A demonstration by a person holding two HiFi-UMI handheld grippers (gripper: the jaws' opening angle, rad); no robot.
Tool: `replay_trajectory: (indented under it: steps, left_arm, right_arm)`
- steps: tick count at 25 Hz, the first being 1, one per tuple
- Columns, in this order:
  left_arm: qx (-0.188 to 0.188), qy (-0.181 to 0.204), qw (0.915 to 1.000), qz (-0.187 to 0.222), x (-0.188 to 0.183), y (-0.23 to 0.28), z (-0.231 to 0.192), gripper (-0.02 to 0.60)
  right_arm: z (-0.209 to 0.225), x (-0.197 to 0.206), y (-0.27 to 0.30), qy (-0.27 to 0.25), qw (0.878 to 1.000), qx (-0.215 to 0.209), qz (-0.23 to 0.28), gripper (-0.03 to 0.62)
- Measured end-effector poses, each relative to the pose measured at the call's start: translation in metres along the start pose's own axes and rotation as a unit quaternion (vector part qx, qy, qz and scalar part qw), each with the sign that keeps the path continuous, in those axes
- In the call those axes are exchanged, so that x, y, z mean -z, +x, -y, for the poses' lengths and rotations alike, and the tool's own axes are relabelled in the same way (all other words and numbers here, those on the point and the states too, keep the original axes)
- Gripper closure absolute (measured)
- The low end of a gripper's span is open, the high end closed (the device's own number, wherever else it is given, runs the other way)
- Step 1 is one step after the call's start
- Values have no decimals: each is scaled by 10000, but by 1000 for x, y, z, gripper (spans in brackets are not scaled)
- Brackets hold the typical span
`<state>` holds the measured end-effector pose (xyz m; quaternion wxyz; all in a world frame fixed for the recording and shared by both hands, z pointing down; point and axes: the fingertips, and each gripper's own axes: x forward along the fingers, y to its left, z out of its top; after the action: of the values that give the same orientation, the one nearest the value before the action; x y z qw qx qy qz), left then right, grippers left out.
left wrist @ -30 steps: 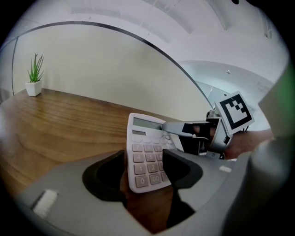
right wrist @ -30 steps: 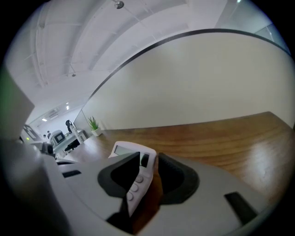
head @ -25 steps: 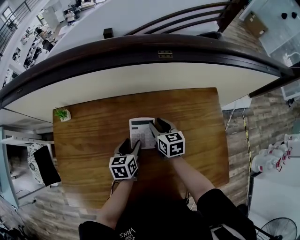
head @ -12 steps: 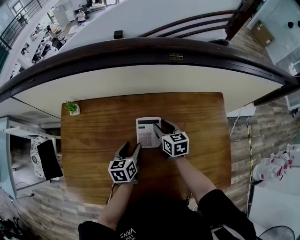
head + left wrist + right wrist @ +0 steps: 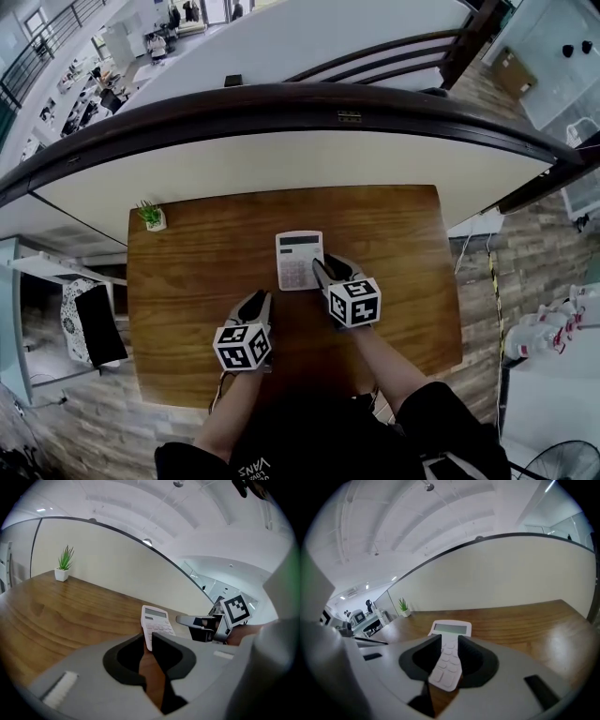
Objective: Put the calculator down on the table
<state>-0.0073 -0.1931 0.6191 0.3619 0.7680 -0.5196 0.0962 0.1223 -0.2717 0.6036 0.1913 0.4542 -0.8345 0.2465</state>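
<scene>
The white calculator (image 5: 299, 260) lies flat on the wooden table (image 5: 187, 281), display end away from me. My left gripper (image 5: 259, 302) is off the calculator's near left corner, clear of it; its jaws are closing to a narrow gap with nothing between them (image 5: 147, 637). My right gripper (image 5: 328, 274) is at the near right corner. Its jaws are closing a little, and in the right gripper view (image 5: 449, 641) the calculator (image 5: 447, 663) shows through their gap, with no pad seen pressing on it. The left gripper view shows the calculator (image 5: 156, 625) beyond its jaws.
A small potted plant (image 5: 150, 216) stands at the table's far left corner. A curved cream partition (image 5: 300, 159) rises along the far edge. A black chair (image 5: 89, 323) stands off the table's left side. White bottles (image 5: 548, 323) are on the floor at the right.
Both grippers have drawn back from the calculator toward me, the left one farther. The left jaws have narrowed from wide to a slim gap. The calculator stays flat on the table.
</scene>
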Motion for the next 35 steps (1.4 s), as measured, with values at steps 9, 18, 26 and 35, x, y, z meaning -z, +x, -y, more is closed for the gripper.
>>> replay_trajectory:
  steps: [9,18,26,35]
  left_arm:
    - [570,276,9980,60,-7,-32,12,571]
    - [1471,679,9868,56,-7,-69,33,572]
    - [2160,1029,9709,-99,-6,-105,42,571]
    - [2480,1071,9626,-219,2,-138,30,571]
  right_arm:
    - [-38,21,-47,361,9990,225,150,538]
    - [-79,28,-91,508,9975,296,391,557]
    - [-111,37,-116,643,9950,454,617,559]
    - [-150,50,-129,727,9932,525,745,569]
